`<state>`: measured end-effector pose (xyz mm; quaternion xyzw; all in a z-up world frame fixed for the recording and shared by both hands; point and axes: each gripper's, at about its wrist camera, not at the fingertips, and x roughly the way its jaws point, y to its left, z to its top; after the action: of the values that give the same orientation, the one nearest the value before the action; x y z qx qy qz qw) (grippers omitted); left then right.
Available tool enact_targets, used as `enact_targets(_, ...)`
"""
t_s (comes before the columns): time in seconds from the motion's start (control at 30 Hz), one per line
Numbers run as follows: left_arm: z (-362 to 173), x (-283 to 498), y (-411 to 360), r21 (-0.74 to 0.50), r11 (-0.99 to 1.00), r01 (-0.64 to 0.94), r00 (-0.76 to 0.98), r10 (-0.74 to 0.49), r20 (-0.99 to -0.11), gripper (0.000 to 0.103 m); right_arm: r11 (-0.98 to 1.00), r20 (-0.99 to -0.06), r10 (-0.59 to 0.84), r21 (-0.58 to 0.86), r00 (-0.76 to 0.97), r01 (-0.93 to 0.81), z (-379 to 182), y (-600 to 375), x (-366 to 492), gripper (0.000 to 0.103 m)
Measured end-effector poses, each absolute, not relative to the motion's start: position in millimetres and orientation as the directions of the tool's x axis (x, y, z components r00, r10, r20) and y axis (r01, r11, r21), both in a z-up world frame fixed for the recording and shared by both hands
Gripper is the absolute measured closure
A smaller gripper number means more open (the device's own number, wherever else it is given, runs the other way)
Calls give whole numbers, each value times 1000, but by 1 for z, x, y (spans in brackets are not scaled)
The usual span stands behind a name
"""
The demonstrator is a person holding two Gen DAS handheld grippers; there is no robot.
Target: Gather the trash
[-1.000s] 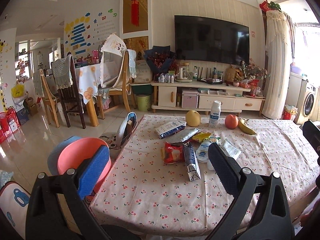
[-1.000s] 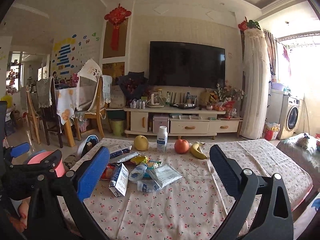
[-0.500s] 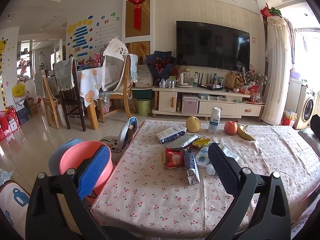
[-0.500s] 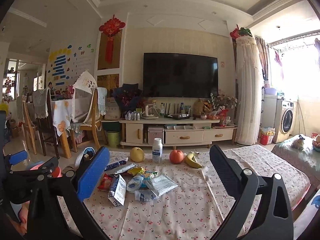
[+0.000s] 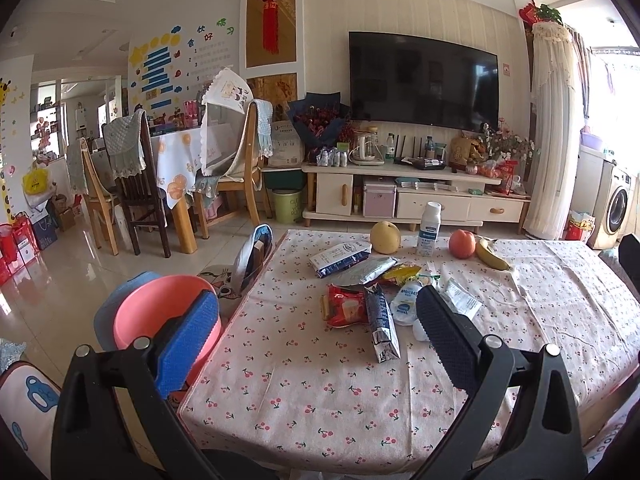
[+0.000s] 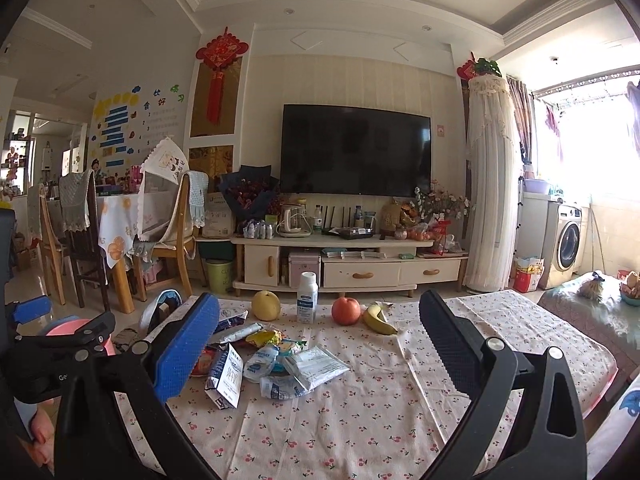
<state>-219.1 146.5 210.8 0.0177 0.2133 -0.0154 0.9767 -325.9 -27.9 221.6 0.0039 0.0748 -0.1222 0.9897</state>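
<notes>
A heap of trash lies mid-table on the cherry-print cloth (image 5: 304, 376): a red snack wrapper (image 5: 343, 310), a small carton on its side (image 5: 382, 328), silver and blue packets (image 5: 340, 254), a clear packet (image 6: 316, 366) and crumpled plastic (image 6: 280, 386). My left gripper (image 5: 316, 332) is open and empty, held near the table's front edge. My right gripper (image 6: 320, 344) is open and empty, above the near side of the table. A pink bin (image 5: 156, 320) stands on the floor left of the table, also in the right wrist view (image 6: 70, 326).
A pear (image 5: 385, 236), a white bottle (image 5: 429, 229), an apple (image 5: 462, 243) and a banana (image 5: 491, 255) stand in a row at the table's far side. A slipper (image 5: 252, 256) leans at the left edge. Chairs (image 5: 132, 184) and a TV cabinet (image 5: 400, 196) stand behind.
Both views have tilted up a little, so the table sits lower in frame. Both grippers stay open and empty. The trash has not moved.
</notes>
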Motion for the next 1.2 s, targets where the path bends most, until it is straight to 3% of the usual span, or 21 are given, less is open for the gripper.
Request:
enact_targets(0.27,187,-203,142,24,998,50,889,-34,-456,3,970,-247,-233,4,941,241,183,-42,-299,5)
enact_targets(0.53,132,-166,167,-145,969,199,824,-246,-511,3,977,-472,-155,59,868,206,119,-76,-250,5)
enact_targets(0.63,115,-151,174,-216,953,213,790,-298,-535,3,973,-529,-80,142,845,182,103,-89,-233,5)
enact_targets(0.8,100,-128,161,-258,931,257,758,-360,-544,3,929,-560,78,341,825,144,82,-115,-209,5)
enact_targets(1.03,82,-96,122,-230,921,313,717,-388,-579,4,855,-570,191,497,799,150,65,-144,-166,5)
enact_targets(1.1,76,-85,112,-225,919,325,704,-394,-591,5,826,-569,217,540,793,162,60,-154,-152,8)
enact_targets(1.17,71,-76,105,-220,917,334,694,-397,-600,5,791,-568,259,589,781,166,54,-163,-137,21)
enact_targets(1.2,68,-69,102,-221,916,335,687,-398,-607,6,772,-566,278,613,776,170,49,-167,-129,22)
